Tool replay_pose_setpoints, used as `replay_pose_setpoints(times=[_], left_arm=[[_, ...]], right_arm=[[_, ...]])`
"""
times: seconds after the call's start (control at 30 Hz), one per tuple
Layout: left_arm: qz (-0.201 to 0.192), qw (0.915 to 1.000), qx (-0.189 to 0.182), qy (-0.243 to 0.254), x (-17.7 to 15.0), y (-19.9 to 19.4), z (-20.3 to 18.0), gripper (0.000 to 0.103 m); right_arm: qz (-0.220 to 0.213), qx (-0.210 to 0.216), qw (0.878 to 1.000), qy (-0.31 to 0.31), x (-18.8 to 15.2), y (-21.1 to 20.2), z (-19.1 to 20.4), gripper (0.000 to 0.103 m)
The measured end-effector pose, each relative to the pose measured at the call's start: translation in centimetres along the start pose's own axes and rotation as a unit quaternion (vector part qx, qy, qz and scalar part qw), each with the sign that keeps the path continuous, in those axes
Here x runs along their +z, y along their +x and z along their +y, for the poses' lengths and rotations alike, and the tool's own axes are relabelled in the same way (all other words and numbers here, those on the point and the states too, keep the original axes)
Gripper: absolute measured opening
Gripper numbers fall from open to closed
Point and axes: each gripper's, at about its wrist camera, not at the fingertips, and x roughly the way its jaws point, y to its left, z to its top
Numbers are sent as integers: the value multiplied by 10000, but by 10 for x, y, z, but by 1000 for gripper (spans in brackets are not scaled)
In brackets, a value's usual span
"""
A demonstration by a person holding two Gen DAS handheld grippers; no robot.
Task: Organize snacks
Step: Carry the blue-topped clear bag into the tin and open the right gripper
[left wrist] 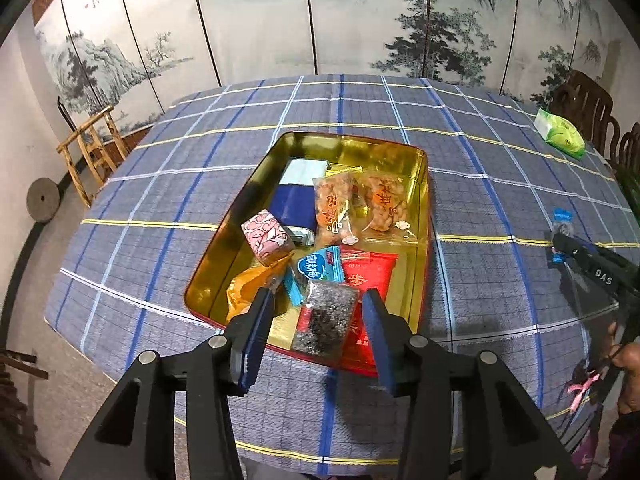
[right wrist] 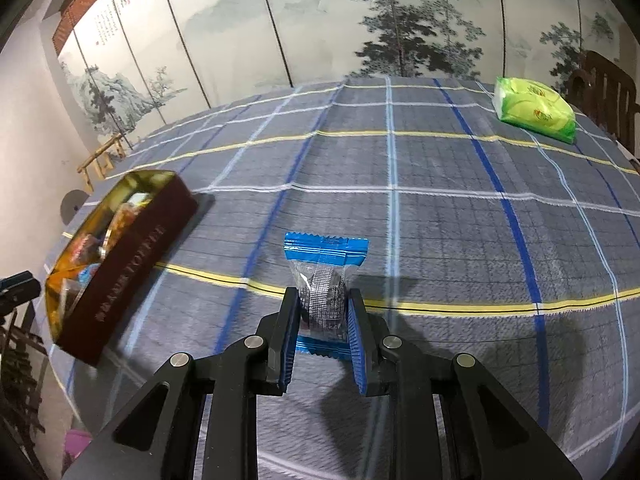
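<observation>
- The tabletop (right wrist: 440, 208) carries a blue plaid cloth; its far edge meets a painted folding screen (left wrist: 280, 20).
- The gold tin (left wrist: 422, 184) stands toward the near left part of the tabletop, its near rim close to the near edge. Cloth lies bare on its far side and to its right.
- A green tissue pack (right wrist: 534, 108) lies at the far right corner, well apart from the tin.
- My left gripper (left wrist: 316, 300) hangs over the near end of the tin, jaws spread wide and holding nothing. A clear packet with dark contents (left wrist: 326, 318) lies in the tin between the pads (left wrist: 378, 320); contact cannot be determined.
- My right gripper (right wrist: 323, 300) is clamped on a blue-and-clear snack packet (right wrist: 324, 272), pads pressing its two sides, to the right of the tin with bare cloth beyond.
- The remaining snacks lie inside the tin, including a pink cube (left wrist: 267, 236) and a red packet (left wrist: 370, 272).
</observation>
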Motion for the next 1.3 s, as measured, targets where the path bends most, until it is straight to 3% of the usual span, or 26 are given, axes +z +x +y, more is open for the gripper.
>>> replay_pose_setpoints(times=[0.47, 0.7, 1.3], left_arm=[[-165, 9996, 227, 55, -6, -7, 8, 54], [-221, 9989, 422, 42, -9, -8, 17, 65], [-529, 9956, 765, -75, -17, -13, 44, 80]], right_arm=[[-267, 541, 9973, -417, 20, -29, 67, 24], [-321, 720, 9948, -648, 26, -36, 97, 24], [-110, 1253, 9848, -1201, 42, -14, 184, 24]])
